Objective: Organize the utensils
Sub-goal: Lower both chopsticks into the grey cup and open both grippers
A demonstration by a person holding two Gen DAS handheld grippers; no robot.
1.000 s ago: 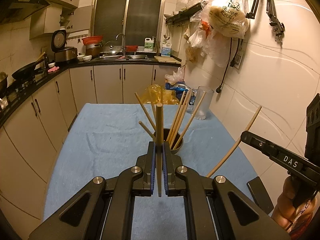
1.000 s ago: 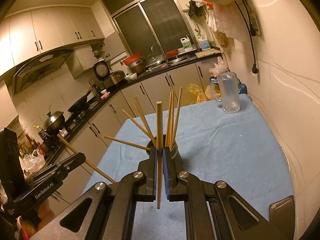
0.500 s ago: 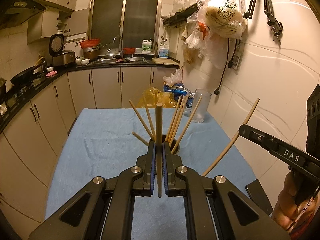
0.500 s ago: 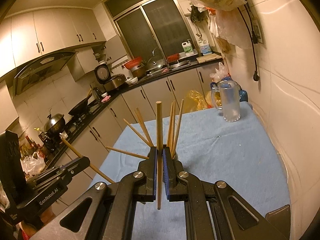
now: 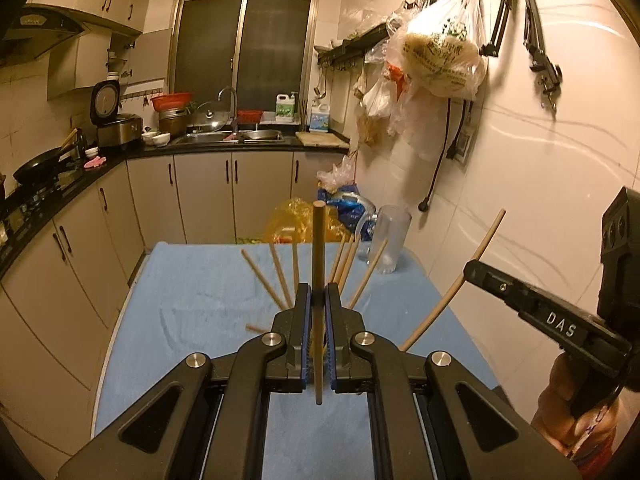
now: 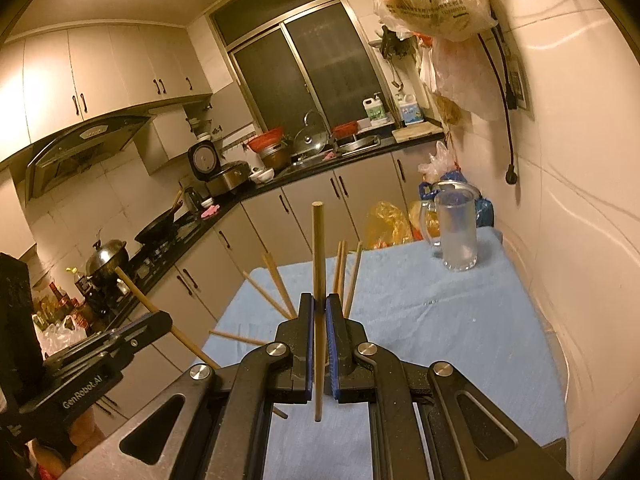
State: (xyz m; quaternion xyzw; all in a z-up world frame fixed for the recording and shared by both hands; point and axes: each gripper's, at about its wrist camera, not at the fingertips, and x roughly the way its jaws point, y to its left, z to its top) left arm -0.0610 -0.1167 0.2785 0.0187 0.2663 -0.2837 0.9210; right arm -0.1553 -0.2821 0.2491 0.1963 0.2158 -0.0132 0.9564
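A: We log the left side first. In the right wrist view the left gripper sits at the left edge, above the cabinets beside the table, jaws pinching a wooden chopstick that slants through them.

B: We confirm it from its own camera: left gripper pressed onto an upright chopstick, with the stick's lower end hanging below the pads.

A: Centre next. We see a fan of chopsticks leaning outward just past the fingertips, over the blue tablecloth. Their holder is hidden behind the gripper; we cannot tell its shape.

B: Right of the fan, a clear glass mug stands near the table's far corner, well apart from the sticks.

A: Far right: the right gripper, jaws clamped on a second chopstick, tilted. Own view agrees: right gripper pinching an upright stick.
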